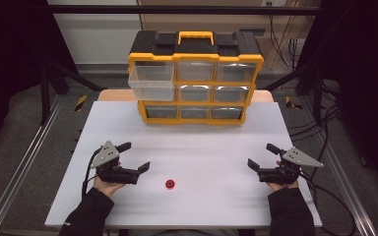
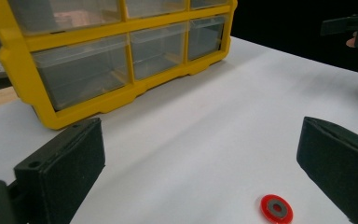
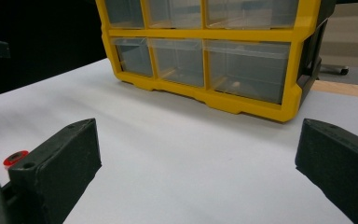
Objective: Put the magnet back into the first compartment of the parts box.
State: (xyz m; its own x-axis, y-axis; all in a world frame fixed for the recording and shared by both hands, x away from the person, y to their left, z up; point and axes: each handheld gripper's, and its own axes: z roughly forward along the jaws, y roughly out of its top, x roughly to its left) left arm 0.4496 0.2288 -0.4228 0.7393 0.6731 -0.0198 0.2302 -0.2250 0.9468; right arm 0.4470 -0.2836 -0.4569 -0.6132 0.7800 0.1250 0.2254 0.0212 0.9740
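step: pick red washer [image 1: 170,184] | left gripper [image 1: 137,157] jaws apart, washer just right of it | right gripper [image 1: 261,155] jaws apart, idle | tip: straddle washer, pinch low toward pulled-out drawer [image 1: 151,82]

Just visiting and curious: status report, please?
Left tongs and right tongs open, empty. Red ring flat on table, nearer left tongs. Nothing between them.

one red washer [image 1: 170,184], one yellow drawer organiser [image 1: 195,78], nine drawers, two tools

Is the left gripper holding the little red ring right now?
No, the left gripper is open and empty, and the red ring lies on the white table beside it.
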